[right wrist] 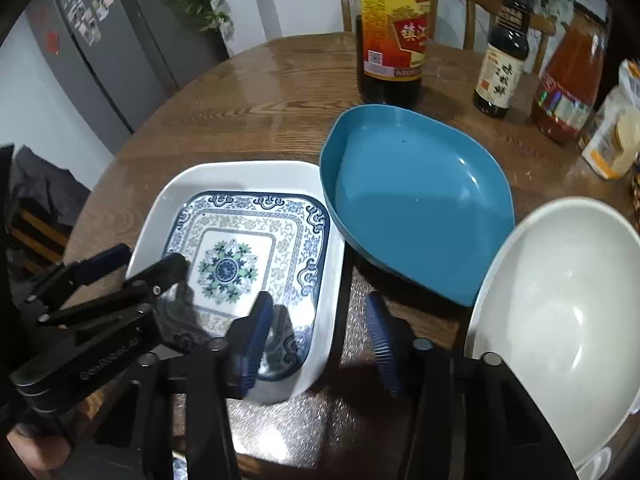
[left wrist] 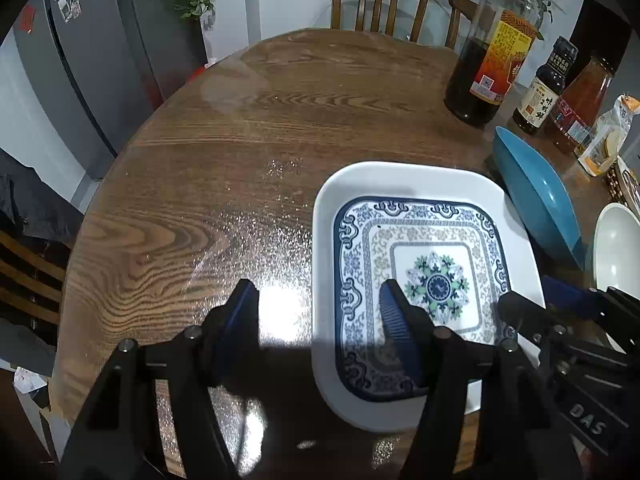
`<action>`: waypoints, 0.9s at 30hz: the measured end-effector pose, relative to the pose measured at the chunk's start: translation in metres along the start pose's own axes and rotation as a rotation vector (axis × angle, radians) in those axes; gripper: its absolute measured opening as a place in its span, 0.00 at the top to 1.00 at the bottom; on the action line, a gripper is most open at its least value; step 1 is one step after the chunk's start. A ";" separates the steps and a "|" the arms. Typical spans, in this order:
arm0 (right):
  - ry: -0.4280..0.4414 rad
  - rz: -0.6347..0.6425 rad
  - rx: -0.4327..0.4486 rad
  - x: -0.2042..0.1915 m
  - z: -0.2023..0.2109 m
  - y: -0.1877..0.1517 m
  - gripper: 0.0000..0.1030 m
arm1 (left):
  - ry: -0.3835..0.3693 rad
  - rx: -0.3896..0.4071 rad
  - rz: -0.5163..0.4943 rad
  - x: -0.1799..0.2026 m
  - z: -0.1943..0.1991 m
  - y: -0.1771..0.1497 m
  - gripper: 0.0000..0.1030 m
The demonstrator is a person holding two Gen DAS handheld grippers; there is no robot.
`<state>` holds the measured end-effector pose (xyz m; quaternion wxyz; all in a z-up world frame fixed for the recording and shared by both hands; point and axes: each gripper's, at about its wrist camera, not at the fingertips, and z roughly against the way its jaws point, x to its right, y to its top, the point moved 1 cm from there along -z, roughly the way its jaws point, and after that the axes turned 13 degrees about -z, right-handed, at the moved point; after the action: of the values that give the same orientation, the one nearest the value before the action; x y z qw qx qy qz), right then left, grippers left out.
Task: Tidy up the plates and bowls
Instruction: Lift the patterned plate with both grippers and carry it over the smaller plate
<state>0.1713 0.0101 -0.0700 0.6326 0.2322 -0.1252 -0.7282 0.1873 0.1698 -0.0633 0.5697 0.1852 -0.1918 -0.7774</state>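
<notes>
A white square plate with a blue floral pattern (left wrist: 420,240) (right wrist: 244,240) lies flat on the round wooden table (left wrist: 240,120). My left gripper (left wrist: 320,300) is open, its right finger over the plate's near-left part, its left finger over bare table. A teal square bowl (right wrist: 416,196) (left wrist: 536,196) sits just right of the plate. A white bowl (right wrist: 560,304) (left wrist: 616,248) stands at the right. My right gripper (right wrist: 316,312) is open and empty over the plate's right edge. The left gripper shows in the right wrist view (right wrist: 140,264).
A large dark sauce bottle (left wrist: 488,52) (right wrist: 392,36), a small soy bottle (right wrist: 500,52), a red sauce bottle (right wrist: 568,76) and a snack bag (right wrist: 616,136) stand at the back right. Wooden chairs (left wrist: 380,0) stand behind the table; a fridge (left wrist: 100,40) at left.
</notes>
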 end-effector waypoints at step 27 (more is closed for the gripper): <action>0.008 0.031 0.027 0.003 0.012 0.005 0.58 | -0.031 0.021 0.004 -0.004 -0.001 -0.001 0.45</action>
<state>0.1692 0.0052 -0.0576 0.6411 0.2415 -0.1362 -0.7156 0.1884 0.1742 -0.0641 0.5662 0.1786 -0.2094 -0.7769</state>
